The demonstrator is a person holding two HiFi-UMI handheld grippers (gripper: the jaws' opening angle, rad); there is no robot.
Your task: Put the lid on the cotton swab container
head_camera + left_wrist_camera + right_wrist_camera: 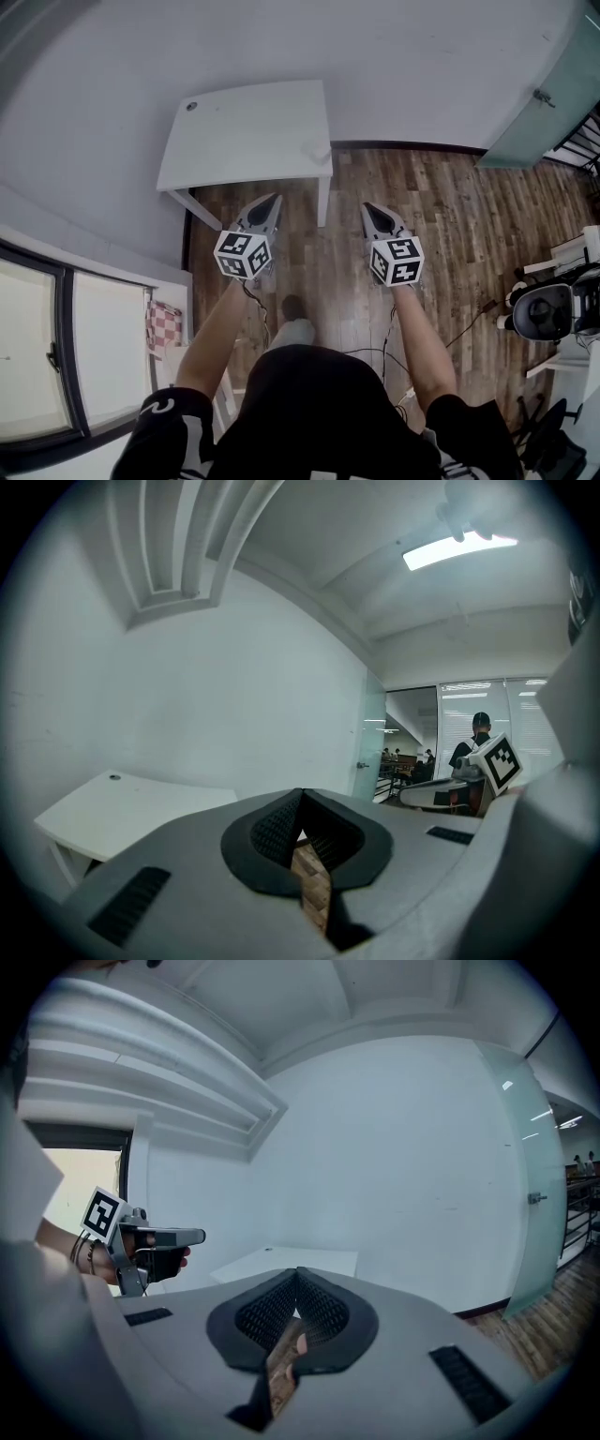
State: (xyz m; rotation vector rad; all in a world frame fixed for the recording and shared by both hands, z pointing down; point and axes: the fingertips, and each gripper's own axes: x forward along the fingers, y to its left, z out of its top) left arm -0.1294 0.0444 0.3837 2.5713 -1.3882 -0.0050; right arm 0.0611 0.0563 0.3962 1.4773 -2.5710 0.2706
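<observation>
Both claws are squeezed fully together with nothing in them. The left gripper (274, 200) and right gripper (368, 207) are side by side over the wood floor (450, 206), just short of the white desk (244, 131). A small pale thing (316, 150) sits at the desk's near right corner (too tiny to tell if it's the swab container or its lid).

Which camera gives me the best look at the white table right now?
The head view: the whole white table shows from above, top and legs. The left gripper view catches only part of its top at lower left; the right gripper view only a distant sliver.
</observation>
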